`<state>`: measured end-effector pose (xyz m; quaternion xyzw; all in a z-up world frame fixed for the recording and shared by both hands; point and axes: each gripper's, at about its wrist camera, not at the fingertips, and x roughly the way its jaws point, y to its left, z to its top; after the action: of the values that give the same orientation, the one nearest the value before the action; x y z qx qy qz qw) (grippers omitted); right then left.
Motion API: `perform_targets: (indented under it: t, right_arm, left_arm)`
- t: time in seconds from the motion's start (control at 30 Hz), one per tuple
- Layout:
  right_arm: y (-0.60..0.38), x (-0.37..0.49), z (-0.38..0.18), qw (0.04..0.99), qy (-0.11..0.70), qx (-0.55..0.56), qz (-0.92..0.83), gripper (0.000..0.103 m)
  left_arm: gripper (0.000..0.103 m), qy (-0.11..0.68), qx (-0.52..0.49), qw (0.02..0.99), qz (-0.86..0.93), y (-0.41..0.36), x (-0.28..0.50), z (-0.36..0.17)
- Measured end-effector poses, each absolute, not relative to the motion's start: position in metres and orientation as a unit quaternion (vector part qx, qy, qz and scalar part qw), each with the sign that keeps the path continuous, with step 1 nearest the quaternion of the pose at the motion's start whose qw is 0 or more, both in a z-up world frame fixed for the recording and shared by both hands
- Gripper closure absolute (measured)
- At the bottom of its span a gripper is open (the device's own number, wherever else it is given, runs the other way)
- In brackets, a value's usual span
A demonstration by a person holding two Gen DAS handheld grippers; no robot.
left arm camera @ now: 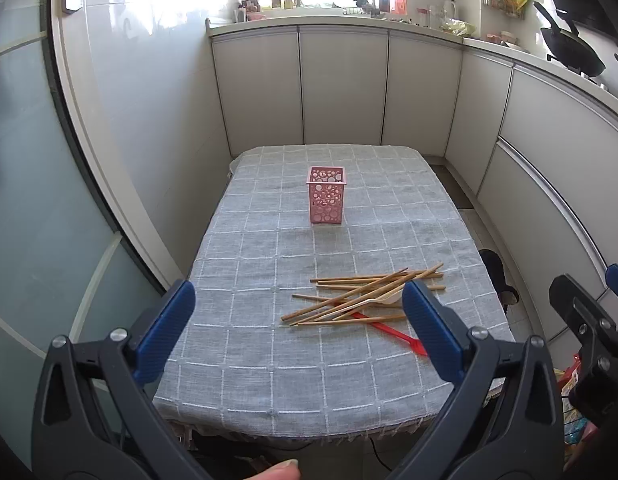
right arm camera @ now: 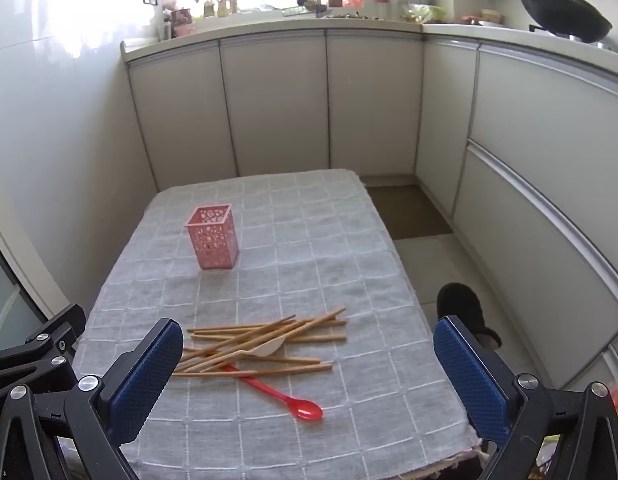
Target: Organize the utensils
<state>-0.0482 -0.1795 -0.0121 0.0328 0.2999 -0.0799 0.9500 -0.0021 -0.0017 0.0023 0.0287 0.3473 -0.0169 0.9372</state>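
Both grippers hang over the near edge of the table (left arm camera: 245, 384) and look down at a slant on it. The left gripper (left arm camera: 299, 320) has its jaws spread wide and nothing is between the pads. The right gripper (right arm camera: 309, 368) is the same: jaws fully apart, pads free, holding nothing. At the bottom of the left wrist view a fingertip (left arm camera: 283, 470) of the person shows under the gripper. In the right part of that view, the black frame of the right gripper is seen beside the table.

No brand or writing can be read on any thing here.

The pile of wooden chopsticks (left arm camera: 365, 294) lies on the grey checked cloth, ahead of the left gripper and close to its right finger (left arm camera: 429, 330). In the right wrist view the same pile (right arm camera: 265, 344) begins just at the left finger (right arm camera: 149, 376) and reaches toward the middle of the gap. A white fork (right arm camera: 265, 349) lies in the pile. A red spoon (right arm camera: 285, 394) comes out from under it, its bowl toward the camera. The pink holder (right arm camera: 213, 236) stands upright well beyond the pile, far from both grippers' fingers.
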Motion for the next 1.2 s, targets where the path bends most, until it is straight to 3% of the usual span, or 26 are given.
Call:
perform_targets:
  t: [1.2]
  right_arm:
    - [-0.1833,-0.0532,-0.0091,0.952,0.292,0.036,-0.086,0.0]
  left_arm:
    - [0.0,0.335,0.037,0.942,-0.006,-0.0005,-0.0057,0.0067]
